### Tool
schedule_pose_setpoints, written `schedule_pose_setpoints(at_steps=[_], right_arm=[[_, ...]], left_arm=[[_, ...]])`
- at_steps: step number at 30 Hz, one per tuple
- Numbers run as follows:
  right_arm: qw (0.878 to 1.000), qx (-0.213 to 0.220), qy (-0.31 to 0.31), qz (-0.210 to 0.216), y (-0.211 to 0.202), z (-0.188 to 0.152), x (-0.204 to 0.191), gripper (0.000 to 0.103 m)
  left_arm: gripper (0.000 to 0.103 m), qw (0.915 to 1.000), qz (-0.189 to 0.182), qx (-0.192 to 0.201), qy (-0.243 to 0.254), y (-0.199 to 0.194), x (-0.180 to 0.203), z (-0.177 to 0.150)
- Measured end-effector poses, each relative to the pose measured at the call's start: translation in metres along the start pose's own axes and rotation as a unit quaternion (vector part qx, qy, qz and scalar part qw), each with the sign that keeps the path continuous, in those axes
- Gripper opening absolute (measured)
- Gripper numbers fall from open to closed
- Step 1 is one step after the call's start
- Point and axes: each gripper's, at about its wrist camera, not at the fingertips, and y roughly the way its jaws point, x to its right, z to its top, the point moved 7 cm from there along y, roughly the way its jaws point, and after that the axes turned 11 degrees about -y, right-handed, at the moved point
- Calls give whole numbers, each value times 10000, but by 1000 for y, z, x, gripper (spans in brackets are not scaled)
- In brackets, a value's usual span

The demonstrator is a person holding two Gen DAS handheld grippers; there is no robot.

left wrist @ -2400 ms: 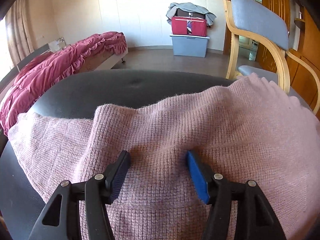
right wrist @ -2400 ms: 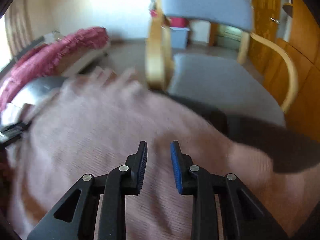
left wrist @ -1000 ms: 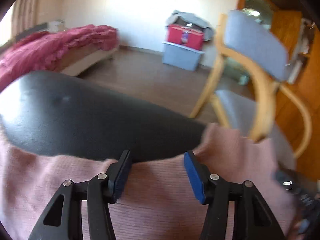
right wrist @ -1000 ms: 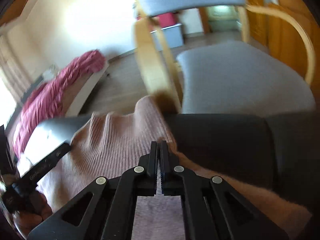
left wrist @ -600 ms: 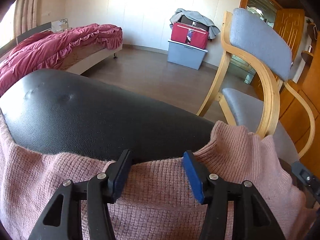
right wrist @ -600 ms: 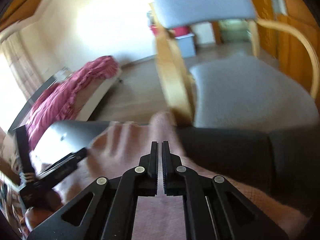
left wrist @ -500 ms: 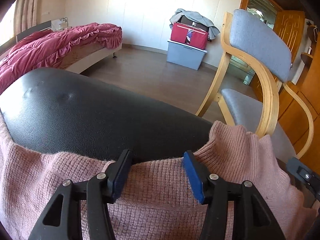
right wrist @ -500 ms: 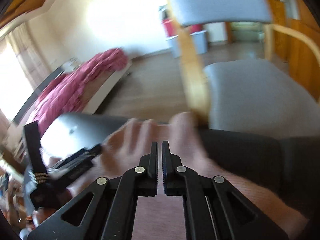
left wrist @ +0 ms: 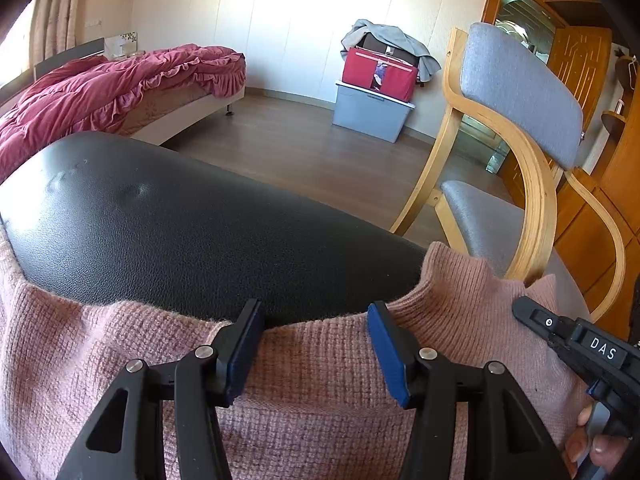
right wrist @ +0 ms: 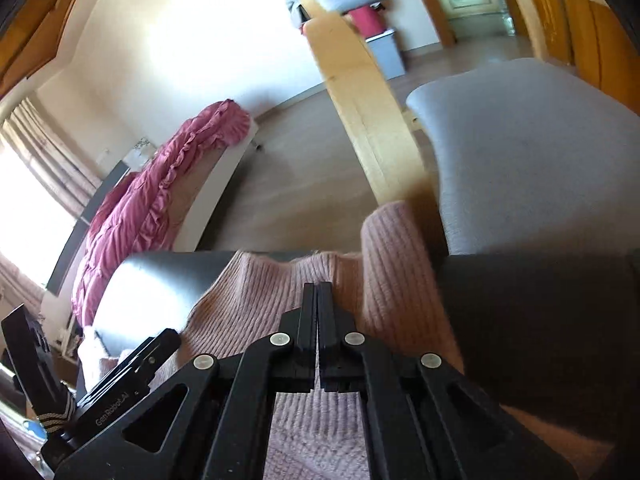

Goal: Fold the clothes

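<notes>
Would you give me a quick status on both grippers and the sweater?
Left gripper open over pink sweater. Right gripper shut on its edge. Sweater on black table; chair just beyond.

Two fisheye cameras, one behind each gripper, looked forward along the fingers from just above a pink sweater on a black tabletop. The left one faced level across the room toward the bed and chair, with the right gripper at its right edge. The right one sat closer, rolled sideways, facing the chair seat. Both shared the sweater, tabletop, chair and bed.
</notes>
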Motion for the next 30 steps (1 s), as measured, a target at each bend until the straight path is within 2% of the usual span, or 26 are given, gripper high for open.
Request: schedule_pose_setpoints(at_steps=[4,6,10,12,17,23,27,30], right_arm=[[9989,220,102,392,-10,5,-1,3],[9988,342,-7,358,-19,8,-3,3],[9994,53,-335,72,-9,-1,-9,3],[9995,41,-256,-159,-8,0,-1,0],[9976,18,-72,-685,-6,0,17,0],[9973,89,-273,-678,-13,0,5,3],[9873,168,-1049,-1185,-23,3,-16,14],[9752,-154,-1420,-1690,-8,-3,-20,16]], left_arm=[[54,10000,-16,-2,-26,2,0,0],[54,10000,-3,3,-18,1,0,0],[54,9999,87,48,-60,0,-3,0],[54,9998,133,70,-91,-1,-5,0],[53,9997,197,87,-107,-2,-6,1],[53,9996,253,75,-65,-1,-6,1],[53,9996,270,71,-47,-1,-6,2],[53,9996,275,74,-49,0,-6,2]])
